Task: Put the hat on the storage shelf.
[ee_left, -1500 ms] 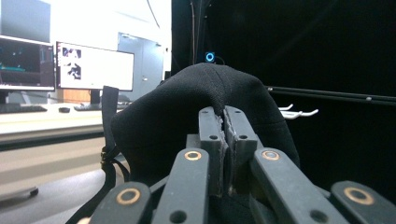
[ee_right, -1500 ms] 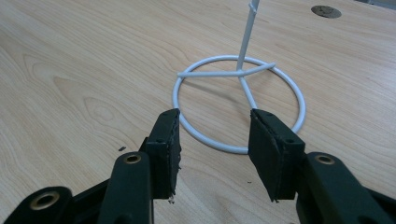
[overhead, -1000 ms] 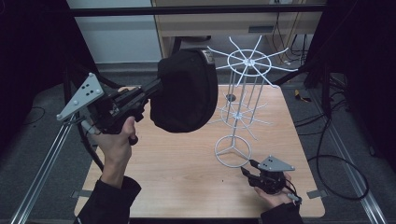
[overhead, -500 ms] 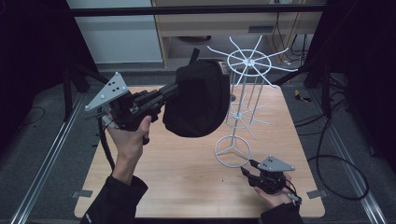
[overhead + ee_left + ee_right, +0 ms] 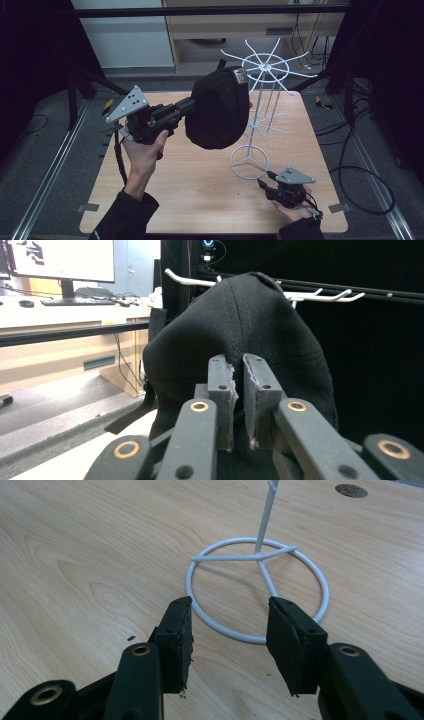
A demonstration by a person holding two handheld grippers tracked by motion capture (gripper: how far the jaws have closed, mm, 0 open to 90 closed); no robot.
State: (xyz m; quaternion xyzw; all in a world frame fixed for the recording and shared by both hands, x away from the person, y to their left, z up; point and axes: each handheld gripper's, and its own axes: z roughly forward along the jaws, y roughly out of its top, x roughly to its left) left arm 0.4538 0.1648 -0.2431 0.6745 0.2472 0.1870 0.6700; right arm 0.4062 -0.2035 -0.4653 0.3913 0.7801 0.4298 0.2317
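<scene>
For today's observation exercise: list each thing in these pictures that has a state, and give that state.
Black cap: held in the air, against the rack's upper hooks.
White wire rack: upright on the table.
Left gripper: shut on the cap.
Right gripper: open, low beside the rack's ring base.

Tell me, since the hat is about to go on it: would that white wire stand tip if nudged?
Probably. The white wire stand is tall and thin on a small ring base, so it looks light and top-heavy. The right gripper, open by the base, could steady it.

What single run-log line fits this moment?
left gripper: shut on cap | cap: lifted beside rack | right gripper: open at rack base
</scene>
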